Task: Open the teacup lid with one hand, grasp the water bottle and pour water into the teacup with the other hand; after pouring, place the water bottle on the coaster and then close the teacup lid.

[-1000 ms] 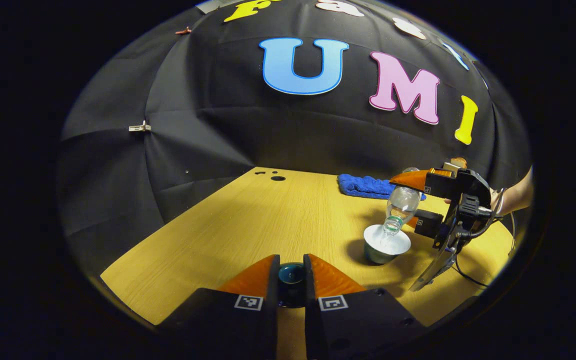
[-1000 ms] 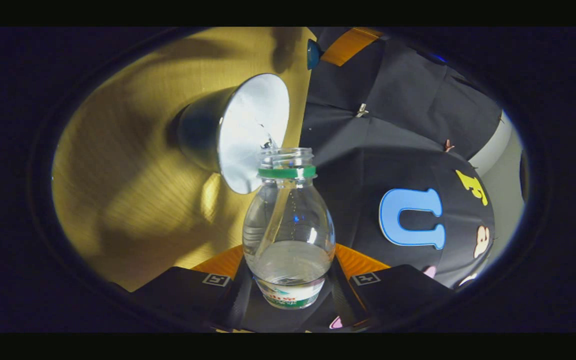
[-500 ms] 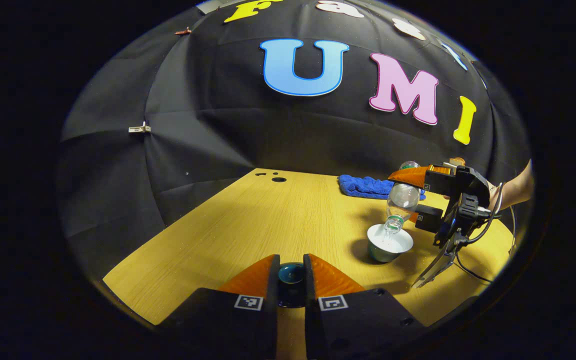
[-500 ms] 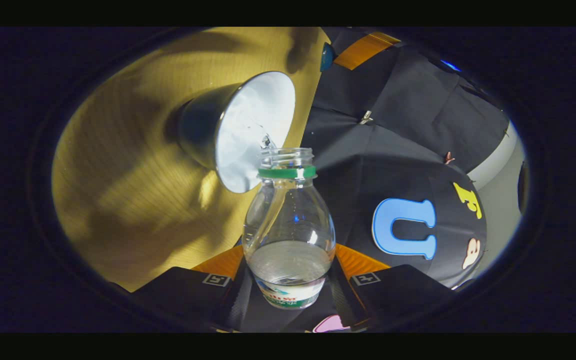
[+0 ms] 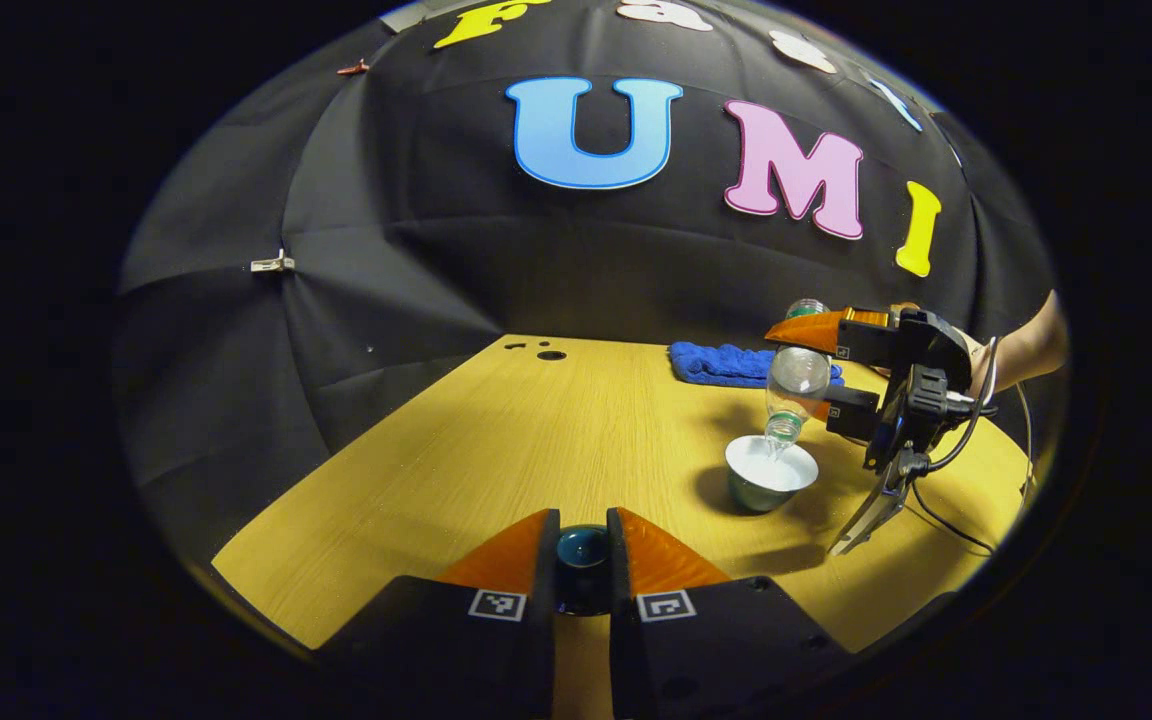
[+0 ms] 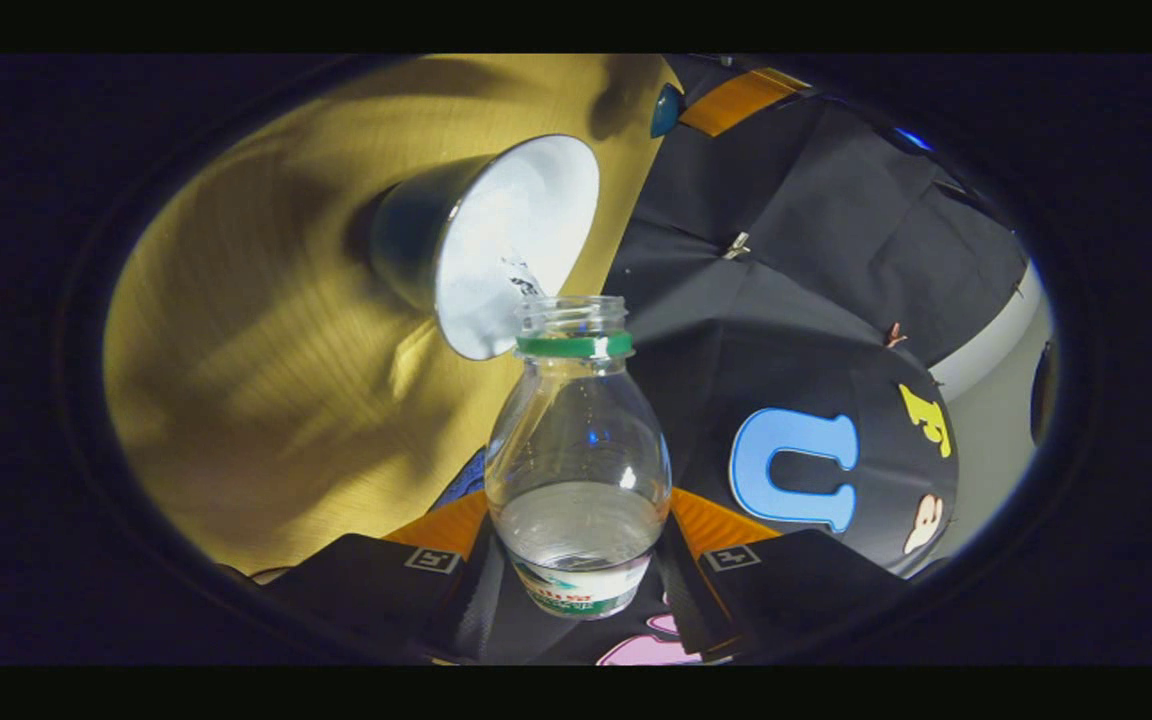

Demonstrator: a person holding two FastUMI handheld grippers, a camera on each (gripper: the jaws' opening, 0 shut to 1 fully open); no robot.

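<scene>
Some water in tilted water bottle

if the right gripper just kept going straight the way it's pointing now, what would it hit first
Probably the teacup. The right gripper is shut on the water bottle, whose mouth points at the cup's open white inside, so the bottle would likely meet it first. Depth between them is unclear.

The lid sat mostly hidden between the left gripper's fingers. The bottle's base was hidden inside the right gripper.
</scene>
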